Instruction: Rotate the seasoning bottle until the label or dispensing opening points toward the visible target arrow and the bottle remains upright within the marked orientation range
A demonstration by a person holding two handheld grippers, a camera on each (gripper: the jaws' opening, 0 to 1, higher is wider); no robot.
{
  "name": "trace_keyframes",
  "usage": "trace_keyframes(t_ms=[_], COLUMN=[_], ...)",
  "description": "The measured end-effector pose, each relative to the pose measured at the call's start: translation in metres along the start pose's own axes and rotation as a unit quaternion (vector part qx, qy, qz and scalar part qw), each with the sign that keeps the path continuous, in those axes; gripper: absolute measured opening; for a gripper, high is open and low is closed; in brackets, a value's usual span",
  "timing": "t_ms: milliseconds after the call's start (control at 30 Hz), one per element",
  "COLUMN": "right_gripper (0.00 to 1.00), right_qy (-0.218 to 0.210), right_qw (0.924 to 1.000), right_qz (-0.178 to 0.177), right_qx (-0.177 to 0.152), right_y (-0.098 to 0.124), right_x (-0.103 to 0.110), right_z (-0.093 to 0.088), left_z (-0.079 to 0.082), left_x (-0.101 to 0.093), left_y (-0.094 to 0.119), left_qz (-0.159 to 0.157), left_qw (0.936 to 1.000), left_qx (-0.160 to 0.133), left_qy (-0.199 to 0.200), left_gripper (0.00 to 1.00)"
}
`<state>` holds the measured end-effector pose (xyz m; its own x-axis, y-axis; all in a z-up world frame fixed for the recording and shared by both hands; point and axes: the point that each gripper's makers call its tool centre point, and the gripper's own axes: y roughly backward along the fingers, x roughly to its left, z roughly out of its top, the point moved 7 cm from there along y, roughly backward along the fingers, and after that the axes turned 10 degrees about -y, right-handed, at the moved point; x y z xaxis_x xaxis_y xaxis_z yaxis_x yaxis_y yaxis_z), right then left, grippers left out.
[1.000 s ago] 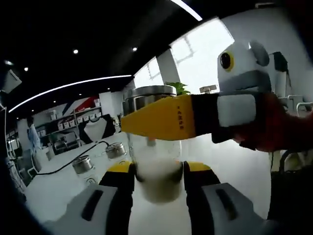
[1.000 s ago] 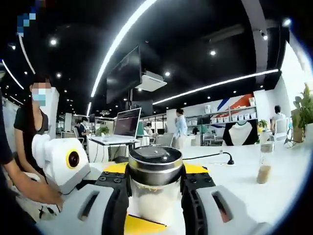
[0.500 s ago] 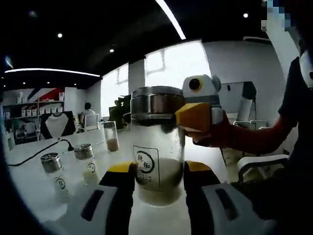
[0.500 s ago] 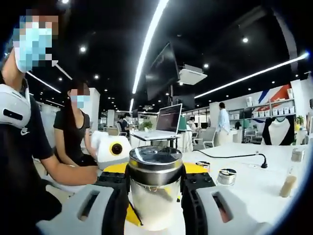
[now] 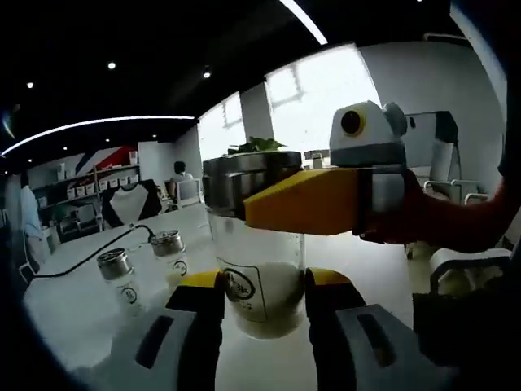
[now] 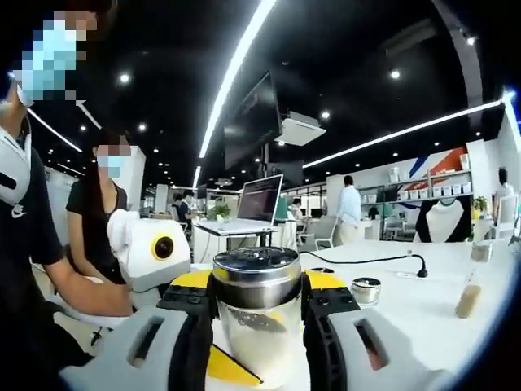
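Left gripper (image 5: pixel 262 289) — its two yellow-tipped jaws stand either side of the seasoning bottle (image 5: pixel 259 273), pressed against the lower glass. Bottle upright, clear glass w/ a steel lid, pale powder in the bottom part, label w/ a round mark facing the camera. Right gripper (image 5: pixel 303 199) comes in from the right side; its yellow jaw lies across the bottle at lid level, held by a hand in a red glove (image 5: pixel 444 224). Bottle stands on a white table (image 5: pixel 89 318). To the left, two small steel-capped jars (image 5: pixel 122 281) side by side — a black cable (image 5: pixel 89 254) runs behind them. A plant (image 5: pixel 256 147) shows past the lid; windows bright beyond.
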<state>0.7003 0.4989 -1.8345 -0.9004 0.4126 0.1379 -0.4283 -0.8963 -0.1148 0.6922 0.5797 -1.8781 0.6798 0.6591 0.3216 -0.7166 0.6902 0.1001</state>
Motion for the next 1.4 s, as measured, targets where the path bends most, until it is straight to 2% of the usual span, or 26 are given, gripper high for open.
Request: trace_keyframes(t_ms=[100, 200, 300, 333, 433, 533, 633, 767, 867, 933, 1067, 1167, 1233, 1400], right_gripper=[0.39, 0.4, 0.39, 0.39, 0.39, 0.39, 0.39, 0.39, 0.39, 0.39, 0.39, 0.39, 0.39, 0.39], right_qy=[-0.012, 0.002, 0.002, -0.001, -0.036, -0.057, -0.049, -0.041, -0.04, -0.056, -0.082, -0.085, -0.086, -0.076], right_qw=[0.9986, 0.9973, 0.9973, 0.9977, 0.9991, 0.9983, 0.9982, 0.9953, 0.9907, 0.9853, 0.9771, 0.9717, 0.971, 0.9772], right_qz=[-0.048, -0.068, -0.072, -0.068, -0.022, 0.015, 0.034, 0.086, 0.127, 0.16, 0.196, 0.22, 0.223, 0.197], right_qx=[-0.02, -0.026, -0.015, -0.006, 0.002, -0.004, 0.006, 0.02, 0.025, 0.021, 0.012, 0.01, 0.013, 0.021], right_y=[-0.005, -0.009, -0.009, -0.008, -0.002, 0.003, 0.006, 0.009, 0.012, 0.014, 0.017, 0.018, 0.017, 0.012], right_x=[-0.002, 0.0, -0.001, -0.003, -0.007, -0.011, -0.011, -0.007, -0.002, 0.0, 0.001, 0.003, 0.003, 0.0], right_z=[-0.006, -0.008, -0.007, -0.006, -0.002, 0.005, 0.008, 0.01, 0.01, 0.011, 0.013, 0.012, 0.012, 0.004], left_z=[-0.002, -0.004, -0.005, -0.006, -0.004, 0.002, 0.004, 0.004, 0.004, 0.006, 0.007, 0.005, 0.005, 0.001], left_x=[0.002, 0.001, 0.001, 0.002, 0.004, 0.004, 0.006, 0.005, 0.001, -0.001, -0.003, -0.004, -0.006, -0.01], left_y=[-0.001, -0.001, -0.001, -0.001, 0.002, 0.004, 0.005, 0.008, 0.011, 0.013, 0.017, 0.017, 0.016, 0.009], left_qz=[0.038, 0.073, 0.064, 0.05, 0.036, -0.003, -0.036, -0.088, -0.128, -0.155, -0.196, -0.21, -0.212, -0.164], left_qw=[0.9992, 0.9971, 0.9978, 0.9986, 0.9981, 0.999, 0.9981, 0.994, 0.9889, 0.9836, 0.973, 0.9687, 0.9685, 0.9829], left_qx=[0.013, 0.018, 0.017, 0.011, -0.017, -0.04, -0.048, -0.064, -0.075, -0.09, -0.111, -0.117, -0.115, -0.062], left_qy=[0.005, -0.016, -0.008, -0.013, -0.048, -0.021, -0.016, -0.004, 0.009, 0.015, 0.052, 0.063, 0.065, 0.057], left_gripper=[0.41, 0.41, 0.41, 0.41, 0.41, 0.41, 0.41, 0.41, 0.41, 0.41, 0.42, 0.42, 0.42, 0.41])
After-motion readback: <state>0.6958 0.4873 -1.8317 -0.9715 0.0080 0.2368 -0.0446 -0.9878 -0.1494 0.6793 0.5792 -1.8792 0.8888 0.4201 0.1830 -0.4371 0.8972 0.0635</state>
